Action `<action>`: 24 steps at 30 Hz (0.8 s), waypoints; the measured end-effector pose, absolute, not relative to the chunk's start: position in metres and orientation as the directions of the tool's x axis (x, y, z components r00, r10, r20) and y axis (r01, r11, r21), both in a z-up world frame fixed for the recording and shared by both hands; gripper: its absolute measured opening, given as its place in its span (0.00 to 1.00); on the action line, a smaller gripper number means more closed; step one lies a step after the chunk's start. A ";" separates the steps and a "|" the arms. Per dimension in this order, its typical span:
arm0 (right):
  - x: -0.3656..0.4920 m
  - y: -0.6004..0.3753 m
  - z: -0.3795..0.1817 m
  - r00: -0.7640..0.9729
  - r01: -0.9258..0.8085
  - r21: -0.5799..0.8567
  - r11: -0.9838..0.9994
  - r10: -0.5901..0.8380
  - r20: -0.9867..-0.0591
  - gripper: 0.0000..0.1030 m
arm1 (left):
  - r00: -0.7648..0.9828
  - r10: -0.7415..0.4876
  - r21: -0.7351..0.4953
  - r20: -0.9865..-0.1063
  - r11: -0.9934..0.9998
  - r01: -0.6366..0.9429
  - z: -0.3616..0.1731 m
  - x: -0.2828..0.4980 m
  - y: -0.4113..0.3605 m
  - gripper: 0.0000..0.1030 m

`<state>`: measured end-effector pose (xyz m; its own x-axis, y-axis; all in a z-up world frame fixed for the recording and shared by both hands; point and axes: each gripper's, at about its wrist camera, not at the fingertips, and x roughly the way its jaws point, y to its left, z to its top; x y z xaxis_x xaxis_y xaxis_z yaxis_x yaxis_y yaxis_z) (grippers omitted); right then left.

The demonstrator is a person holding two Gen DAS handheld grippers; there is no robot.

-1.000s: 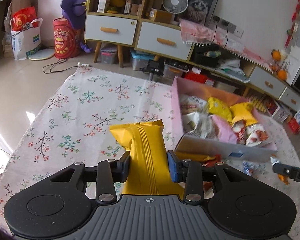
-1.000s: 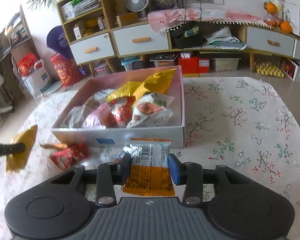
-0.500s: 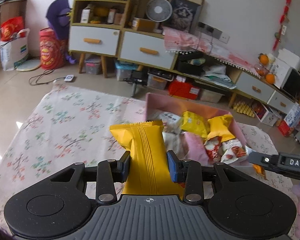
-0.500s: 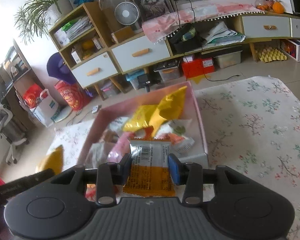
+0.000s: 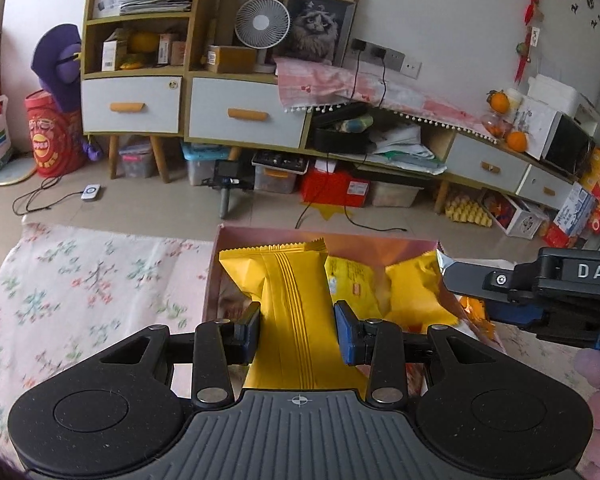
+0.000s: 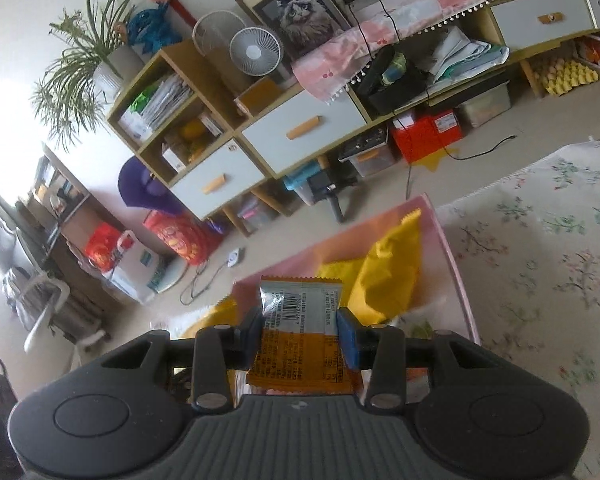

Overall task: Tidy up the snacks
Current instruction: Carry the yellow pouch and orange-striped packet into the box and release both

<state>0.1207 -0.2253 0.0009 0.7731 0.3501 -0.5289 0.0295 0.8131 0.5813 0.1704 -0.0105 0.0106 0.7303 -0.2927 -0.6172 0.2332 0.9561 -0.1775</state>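
A floral cloth covers the floor before the cabinets, with the pink box on it. Above the box, the left tool pinches a yellow packet and the right tool an orange packet. Delivery step, likely; next, lower and release inside.

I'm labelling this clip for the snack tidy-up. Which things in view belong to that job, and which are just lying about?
Part of the job:
- ribbed yellow snack packet, clamped in left gripper
- orange-and-silver barcode snack packet, clamped in right gripper
- pink cardboard box of snacks

Lying about:
- white desk fan
- framed cat picture
- red storage box
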 end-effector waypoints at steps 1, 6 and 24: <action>0.124 -0.226 0.000 0.774 0.030 0.577 0.816 0.347 -0.530 0.24 | 0.732 -0.288 -0.170 -0.617 0.957 0.233 0.008 0.175 -0.012 0.34; 0.140 -0.227 -0.010 0.771 0.031 0.552 0.834 0.331 -0.544 0.25 | 0.752 -0.269 -0.137 -0.602 0.962 0.235 -0.001 0.195 -0.017 0.34; 0.143 -0.240 -0.020 0.781 0.056 0.578 0.814 0.325 -0.534 0.49 | 0.752 -0.259 -0.096 -0.606 0.963 0.254 -0.007 0.207 -0.029 0.56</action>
